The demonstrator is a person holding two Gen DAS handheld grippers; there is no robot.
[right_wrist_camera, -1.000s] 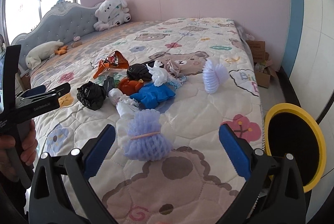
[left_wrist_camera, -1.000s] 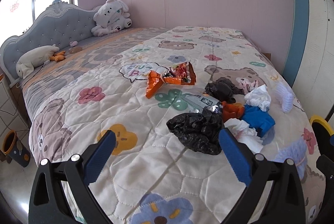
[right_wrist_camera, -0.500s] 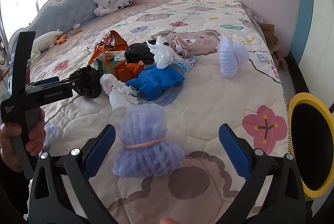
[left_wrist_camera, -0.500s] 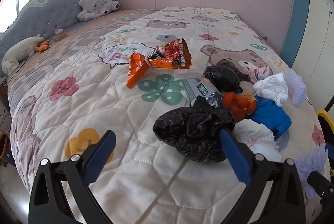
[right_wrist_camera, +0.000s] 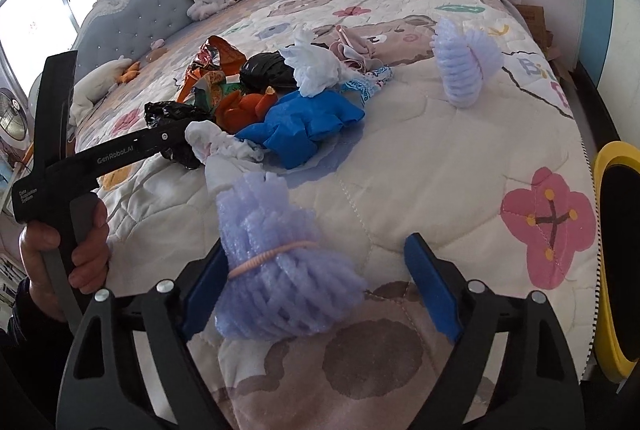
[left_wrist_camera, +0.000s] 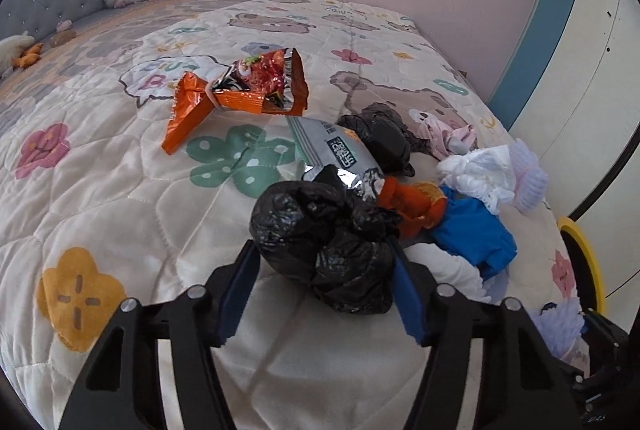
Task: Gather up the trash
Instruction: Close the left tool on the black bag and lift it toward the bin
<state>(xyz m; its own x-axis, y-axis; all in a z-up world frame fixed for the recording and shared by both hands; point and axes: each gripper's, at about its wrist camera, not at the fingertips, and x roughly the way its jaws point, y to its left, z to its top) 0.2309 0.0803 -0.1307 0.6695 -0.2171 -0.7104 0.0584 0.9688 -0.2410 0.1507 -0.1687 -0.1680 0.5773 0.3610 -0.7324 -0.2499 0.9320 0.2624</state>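
A crumpled black plastic bag (left_wrist_camera: 320,242) lies on the bed quilt (left_wrist_camera: 120,189). My left gripper (left_wrist_camera: 321,244) straddles it with its jaws closing; the blue pads (left_wrist_camera: 236,294) stand right at the bag's sides without squeezing it. In the right wrist view the same left gripper (right_wrist_camera: 176,135) reaches in from the left, held by a hand (right_wrist_camera: 68,250). A purple foam net (right_wrist_camera: 280,270) tied with a pink band lies between my right gripper's (right_wrist_camera: 316,242) closing jaws. The left pad touches the net and the right pad stands apart.
More litter lies beyond: an orange snack wrapper (left_wrist_camera: 240,85), a silver wrapper (left_wrist_camera: 336,149), a second black bag (left_wrist_camera: 380,137), a blue glove (right_wrist_camera: 304,121), white tissue (right_wrist_camera: 312,65), another foam net (right_wrist_camera: 464,65). A yellow-rimmed bin (right_wrist_camera: 616,157) stands past the bed's right edge.
Both grippers have sunk toward the bed and tipped down. The left jaws have narrowed around the black bag. The right jaws have narrowed around the purple foam net.
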